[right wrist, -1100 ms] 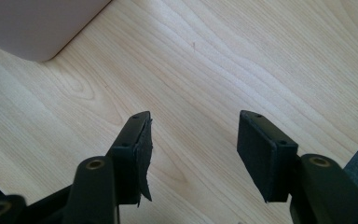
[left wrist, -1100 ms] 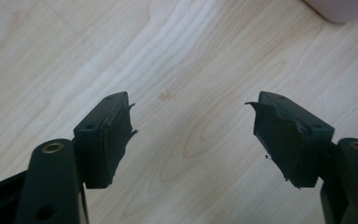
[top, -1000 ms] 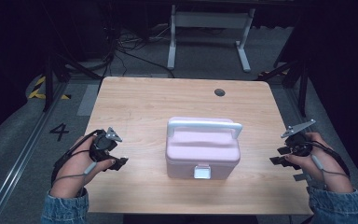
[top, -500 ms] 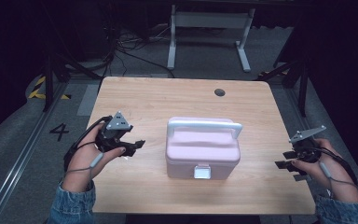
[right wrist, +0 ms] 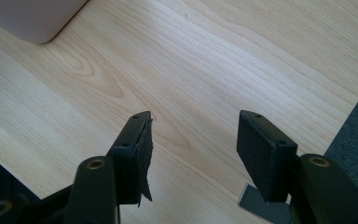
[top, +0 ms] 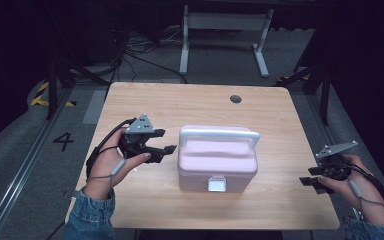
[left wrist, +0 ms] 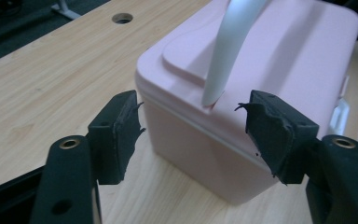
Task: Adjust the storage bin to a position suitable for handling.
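A pink plastic box (top: pixel 217 160) with a raised white handle (top: pixel 220 134) and a white front latch (top: pixel 216 185) stands in the middle of the wooden table (top: pixel 190 105). My left gripper (top: pixel 164 141) hovers just left of the box, pointing at its left end. It is open, its jaws have just been closing a little, and nothing is between them. In the left gripper view the box (left wrist: pixel 279 51) and handle (left wrist: pixel 230 46) lie close ahead of the left gripper (left wrist: pixel 191 126). My right gripper (top: pixel 307 179) is open near the table's right front corner, apart from the box. In its own view the right gripper (right wrist: pixel 193 144) hangs over bare wood.
A round cable hole (top: pixel 235 98) sits at the table's far side. A white metal frame (top: pixel 225 30) and cables lie on the dark floor beyond. The box's corner (right wrist: pixel 32 18) shows at the top left of the right gripper view, and the table edge (right wrist: pixel 349 121) at its right.
My left hand has lifted and moved right toward the box's left end. My right hand has drifted toward the table's near right corner. The box has not moved.
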Available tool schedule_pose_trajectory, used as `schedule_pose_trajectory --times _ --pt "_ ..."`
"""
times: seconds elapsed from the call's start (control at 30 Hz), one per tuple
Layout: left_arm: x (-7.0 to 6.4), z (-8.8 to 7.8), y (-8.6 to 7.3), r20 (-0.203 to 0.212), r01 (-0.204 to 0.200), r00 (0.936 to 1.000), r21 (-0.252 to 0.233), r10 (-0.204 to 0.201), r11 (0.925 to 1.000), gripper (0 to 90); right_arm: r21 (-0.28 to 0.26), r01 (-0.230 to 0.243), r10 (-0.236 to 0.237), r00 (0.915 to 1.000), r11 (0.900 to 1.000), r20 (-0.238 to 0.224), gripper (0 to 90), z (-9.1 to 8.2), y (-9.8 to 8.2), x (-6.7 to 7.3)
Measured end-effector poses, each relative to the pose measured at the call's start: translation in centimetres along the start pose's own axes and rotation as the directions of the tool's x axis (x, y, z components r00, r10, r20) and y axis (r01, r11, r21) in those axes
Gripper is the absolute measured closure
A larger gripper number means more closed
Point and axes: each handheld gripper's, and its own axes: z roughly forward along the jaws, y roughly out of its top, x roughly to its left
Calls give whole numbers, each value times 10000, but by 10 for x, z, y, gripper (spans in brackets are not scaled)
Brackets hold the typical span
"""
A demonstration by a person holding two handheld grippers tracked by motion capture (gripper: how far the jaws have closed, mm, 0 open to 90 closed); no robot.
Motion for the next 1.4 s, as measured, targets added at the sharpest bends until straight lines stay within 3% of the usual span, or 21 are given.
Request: schedule_pose_trajectory --times 0.1,0.2,0.23,0.37,0.47,0.53,0.67,0.77,0.93,1.13,1.27,1.4 --pt "-4 7 5 325 26 9995 -279 -17 9996 365 -25 -16 16 10000 10000 -24 465 -1 -2 0" --pt "-7 14 9 383 11 9993 -558 11 9984 364 19 -95 95 10000 10000 -18 464 -1 -4 1" --pt "-8 17 10 460 269 9986 -604 -242 9978 365 16 -95 95 10000 10000 -9 465 -1 -4 1" --pt "-10 24 12 347 14 9994 -768 13 9970 371 -25 -138 138 9999 9999 -32 465 0 -4 1" --pt "-12 29 13 263 24 9997 -858 -2 9963 394 -30 -95 95 9999 9999 -31 464 1 -4 2" --pt "-13 33 14 342 275 9991 -954 -244 9951 397 -24 -56 56 10000 10000 -41 464 2 -3 2" --pt "-13 39 13 -64 554 9984 -826 -561 9950 417 -22 -38 38 10000 10000 -81 464 3 -2 3" --pt "-14 45 12 -68 543 9984 -996 -553 9935 458 2 -37 37 9999 10000 -97 464 3 -2 4" --pt "-20 52 14 -592 102 9981 -1301 -180 9915 483 4 -7 7 9999 10000 -119 465 4 -2 4" --pt "-23 53 16 -831 30 9964 -1384 -146 9904 592 44 -78 79 9998 10000 -197 466 7 -1 3" --pt "-25 51 16 -983 194 9946 -1502 -345 9885 673 21 -59 59 9998 10000 -186 471 8 -3 3" --pt "-26 51 17 -1193 7 9927 -1460 -183 9893 694 -129 -116 114 9999 9998 -110 501 6 -3 3"
